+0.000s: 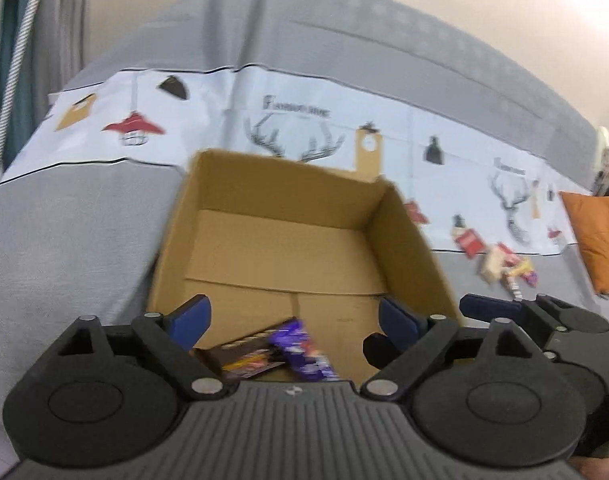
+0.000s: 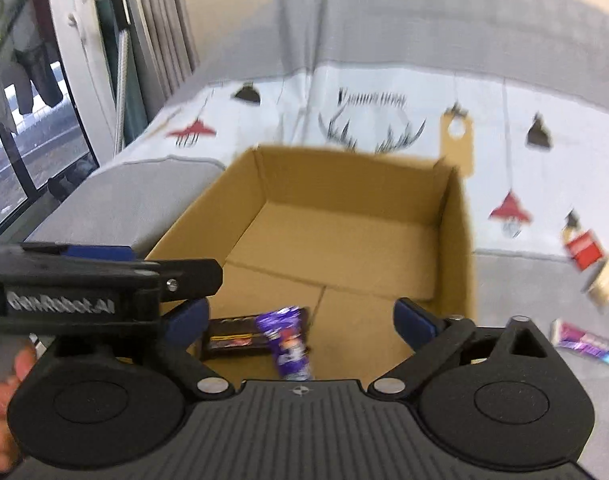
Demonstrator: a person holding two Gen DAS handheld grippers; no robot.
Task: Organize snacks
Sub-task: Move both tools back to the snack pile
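Both wrist views look closely down into the same cardboard box (image 1: 288, 240) (image 2: 344, 236).

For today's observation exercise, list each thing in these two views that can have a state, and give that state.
Cardboard box: open at the top, upright on the sofa.
Purple snack packet: inside the box, lying partly over the dark bar.
Dark snack bar: lying flat on the box floor.
Left tongs: open, holding nothing.
Right tongs: open, holding nothing.
Loose snacks: on the sofa, outside the box.

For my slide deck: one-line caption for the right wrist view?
Open right gripper above cardboard box holding a purple snack and dark bar.
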